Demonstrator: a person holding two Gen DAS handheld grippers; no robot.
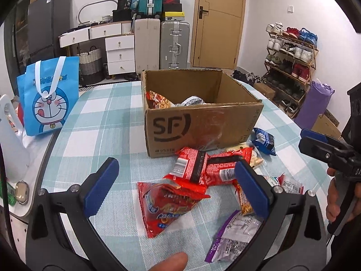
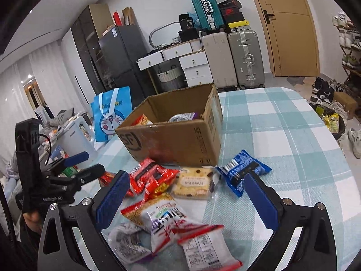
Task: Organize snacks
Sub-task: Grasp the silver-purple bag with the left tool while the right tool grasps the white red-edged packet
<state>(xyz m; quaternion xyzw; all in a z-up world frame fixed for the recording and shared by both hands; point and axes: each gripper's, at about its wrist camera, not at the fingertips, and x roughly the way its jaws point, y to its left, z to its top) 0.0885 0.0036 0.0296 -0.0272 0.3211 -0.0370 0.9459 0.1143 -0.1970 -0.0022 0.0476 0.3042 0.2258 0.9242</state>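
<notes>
Left wrist view: your left gripper (image 1: 178,189), fingers spread and empty, hovers over the red snack packet (image 1: 167,203) before the SF cardboard box (image 1: 203,122); drop lower and pinch it mid-body.

Right wrist view: your right gripper (image 2: 187,201), likewise released, frames the white snack packets (image 2: 167,223); approach singly.

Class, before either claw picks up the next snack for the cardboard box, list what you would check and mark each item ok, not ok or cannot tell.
1. Left claw open, empty: ok.
2. Right claw open, empty: ok.
3. Cardboard box top open, room inside: ok.
4. Loose snacks within reach in front of the box, such as the red packet and blue packet: ok.
5. Packets lying separately: not ok, several overlap.
6. Packets sealed: cannot tell.
</notes>
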